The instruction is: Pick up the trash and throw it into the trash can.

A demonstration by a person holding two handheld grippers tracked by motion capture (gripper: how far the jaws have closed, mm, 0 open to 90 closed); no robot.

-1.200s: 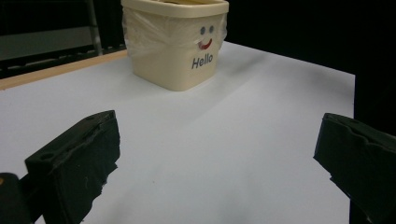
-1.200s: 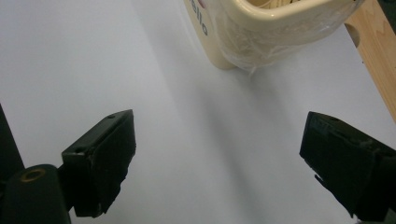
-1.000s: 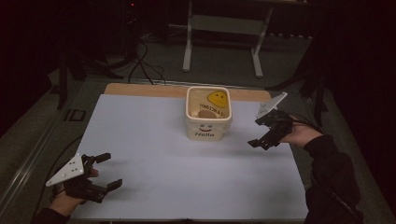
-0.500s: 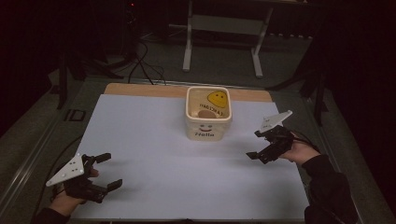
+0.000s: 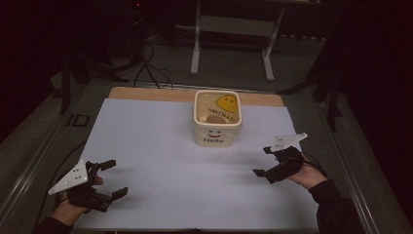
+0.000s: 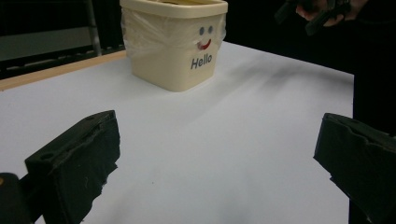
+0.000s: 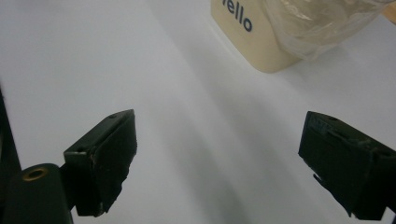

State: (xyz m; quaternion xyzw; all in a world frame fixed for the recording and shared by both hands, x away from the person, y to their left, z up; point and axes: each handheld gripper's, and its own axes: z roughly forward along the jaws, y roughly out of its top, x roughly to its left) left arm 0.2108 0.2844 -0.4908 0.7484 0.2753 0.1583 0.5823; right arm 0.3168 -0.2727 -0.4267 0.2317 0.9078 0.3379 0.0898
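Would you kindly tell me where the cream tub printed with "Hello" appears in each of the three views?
High view: the cream tub stands at the far centre of the white table.
Left gripper view: top centre, beyond the open jaws.
Right gripper view: upper right, cut off by the frame.
Shared landmark: the "Hello" lettering on the tub's front wall.
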